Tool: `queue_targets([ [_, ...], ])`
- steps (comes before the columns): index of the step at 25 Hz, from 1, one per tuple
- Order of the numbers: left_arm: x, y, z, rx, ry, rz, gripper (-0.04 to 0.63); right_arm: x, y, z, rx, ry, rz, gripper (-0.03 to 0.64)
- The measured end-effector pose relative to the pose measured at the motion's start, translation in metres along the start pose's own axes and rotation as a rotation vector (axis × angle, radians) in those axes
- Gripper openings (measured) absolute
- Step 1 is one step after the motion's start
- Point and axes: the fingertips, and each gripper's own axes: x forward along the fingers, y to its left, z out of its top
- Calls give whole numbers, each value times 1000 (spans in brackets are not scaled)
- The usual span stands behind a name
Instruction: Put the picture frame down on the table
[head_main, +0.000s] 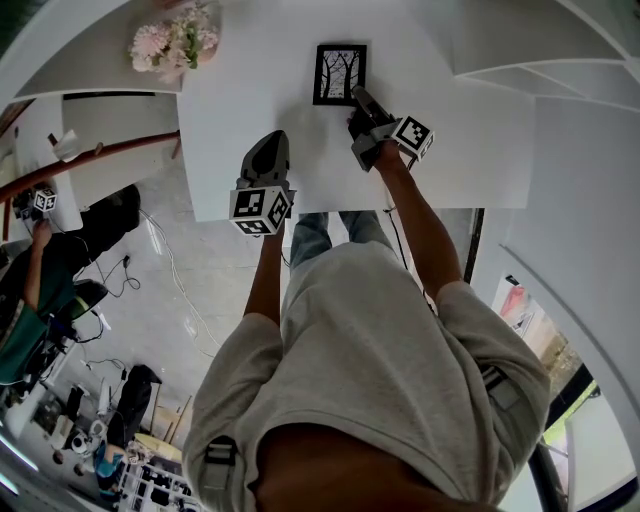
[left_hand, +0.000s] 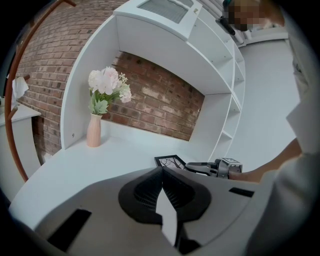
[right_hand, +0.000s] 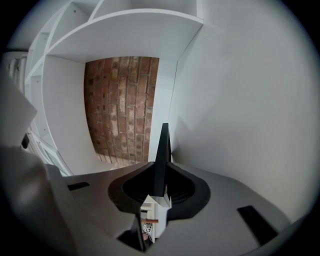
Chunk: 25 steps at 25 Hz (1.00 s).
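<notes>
The picture frame (head_main: 339, 73), black with a tree drawing, lies face up over the far middle of the white table (head_main: 460, 150); whether it rests on the top I cannot tell. My right gripper (head_main: 358, 97) is shut on its near right corner. In the right gripper view the frame (right_hand: 162, 150) runs edge-on between the pads. My left gripper (head_main: 270, 138) hovers nearer the table's front edge, left of the frame, shut on nothing. In the left gripper view its jaws (left_hand: 161, 172) meet, with the frame (left_hand: 171, 161) and right gripper (left_hand: 200, 166) beyond.
A pink vase of flowers (head_main: 175, 42) stands at the table's back left (left_hand: 94, 131). White shelves (head_main: 545, 70) rise at the right, a brick wall (left_hand: 160, 105) behind. Another person (head_main: 40, 270) sits on the floor side, left.
</notes>
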Motion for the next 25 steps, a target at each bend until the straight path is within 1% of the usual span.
queue_targets([
  [3, 0, 2, -1, -2, 0, 1, 15, 0, 0, 0, -12, -2, 8, 92],
  [6, 2, -1, 0, -3, -3, -2, 15, 1, 2, 0, -46, 17, 11, 140],
  [8, 3, -4, 0, -3, -3, -6, 15, 1, 5, -1, -94, 49, -5, 184],
  [12, 5, -9, -2, -7, 0, -14, 15, 4, 10, -7, -231, 114, -38, 230],
  [18, 4, -12, -6, -14, 3, -13, 15, 4, 19, -15, -372, 209, -56, 239],
  [22, 4, -14, -2, -18, -7, -20, 15, 3, 14, -22, -511, 292, -103, 244],
  [25, 5, -14, -2, -27, -7, -28, 15, 4, 10, -26, -582, 337, -124, 244],
])
